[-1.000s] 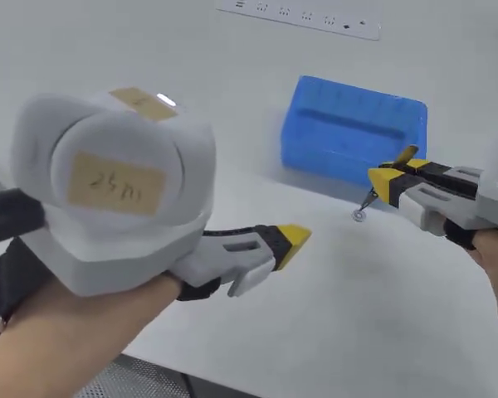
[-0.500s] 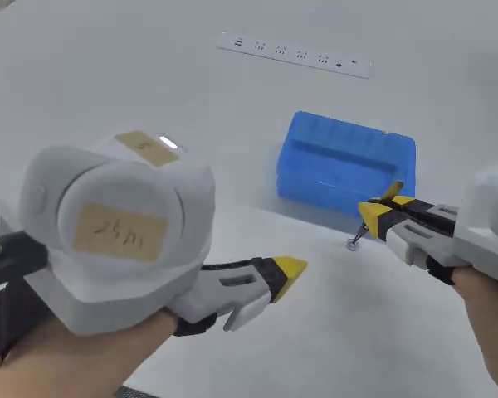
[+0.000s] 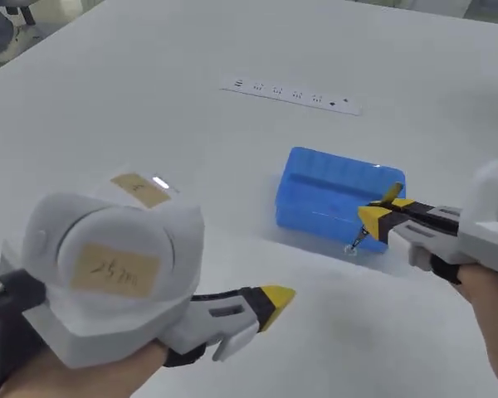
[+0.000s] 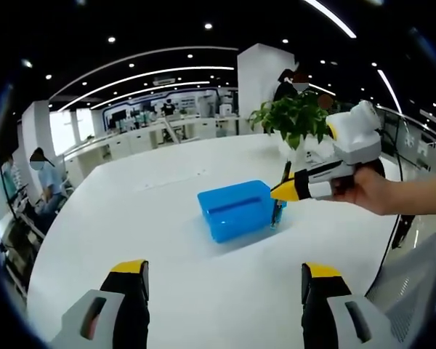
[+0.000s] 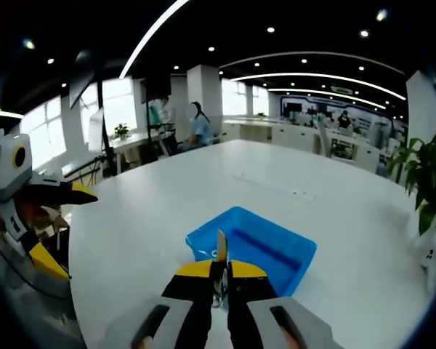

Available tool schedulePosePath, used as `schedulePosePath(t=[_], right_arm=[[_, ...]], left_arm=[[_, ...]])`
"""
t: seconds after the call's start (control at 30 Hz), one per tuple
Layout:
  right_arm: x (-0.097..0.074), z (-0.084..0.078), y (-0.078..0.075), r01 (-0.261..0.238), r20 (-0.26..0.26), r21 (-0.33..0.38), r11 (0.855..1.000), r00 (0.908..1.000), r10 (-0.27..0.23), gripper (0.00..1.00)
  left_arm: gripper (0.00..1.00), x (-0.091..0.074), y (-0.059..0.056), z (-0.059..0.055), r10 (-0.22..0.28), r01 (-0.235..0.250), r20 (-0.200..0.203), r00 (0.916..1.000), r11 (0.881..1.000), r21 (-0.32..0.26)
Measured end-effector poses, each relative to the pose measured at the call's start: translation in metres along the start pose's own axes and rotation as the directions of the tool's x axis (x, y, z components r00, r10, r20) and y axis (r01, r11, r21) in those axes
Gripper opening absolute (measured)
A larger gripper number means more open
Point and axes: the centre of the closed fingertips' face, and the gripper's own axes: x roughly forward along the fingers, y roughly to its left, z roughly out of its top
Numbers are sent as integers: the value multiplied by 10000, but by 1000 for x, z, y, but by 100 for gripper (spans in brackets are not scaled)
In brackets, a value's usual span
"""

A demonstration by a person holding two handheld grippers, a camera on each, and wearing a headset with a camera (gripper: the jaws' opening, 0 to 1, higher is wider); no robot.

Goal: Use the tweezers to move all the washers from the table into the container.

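A blue container (image 3: pixel 336 192) stands on the white table (image 3: pixel 149 108). My right gripper (image 3: pixel 372 222) is shut on the tweezers (image 3: pixel 362 235), just at the container's near right corner. The tweezers' tips point down and pinch a small washer (image 3: pixel 349 249) beside the front wall. In the right gripper view the tweezers (image 5: pixel 220 256) stick up between the shut jaws, with the container (image 5: pixel 265 247) right ahead. My left gripper (image 3: pixel 274 300) stands open and holds nothing, nearer to me and to the left. In the left gripper view (image 4: pixel 225 280) it faces the container (image 4: pixel 236 211) and the right gripper (image 4: pixel 291 190).
A white power strip (image 3: pixel 289 95) lies beyond the container. A potted plant (image 4: pixel 294 116) stands at the table's far edge. People sit at desks in the background (image 5: pixel 198 123). The table's near edge runs just below my left hand.
The head camera has tilted, so the scene sits lower. My right gripper with the tweezers and washer has moved up against the container's front corner. The left gripper stays open.
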Motion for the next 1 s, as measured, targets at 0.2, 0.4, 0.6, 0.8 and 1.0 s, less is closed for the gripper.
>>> schedulePosePath(t=[0.2, 0.4, 0.6, 0.8, 1.0], right_arm=[[-5, 22, -8, 250, 592, 208, 9995, 9979, -262, 2], [4, 33, -24, 705, 890, 184, 9973, 9934, -718, 2], [21, 19, -35, 938, 479, -31, 9956, 9945, -935, 3], [35, -5, -42, 966, -66, 49, 9953, 9953, -965, 3], [43, -17, -46, 906, -398, 63, 9959, 9951, -903, 3]], left_arm=[[89, -5, 0, 0, 115, -114, 82, 9999, 9999, -76], [89, -10, -2, -3, 145, -145, 62, 9999, 9999, -74], [88, -14, -1, -4, 217, -217, 75, 9997, 9997, -101], [88, -18, -3, -2, 255, -255, 82, 9996, 9997, -27], [88, -19, -6, -3, 264, -264, 64, 9996, 9997, -14]])
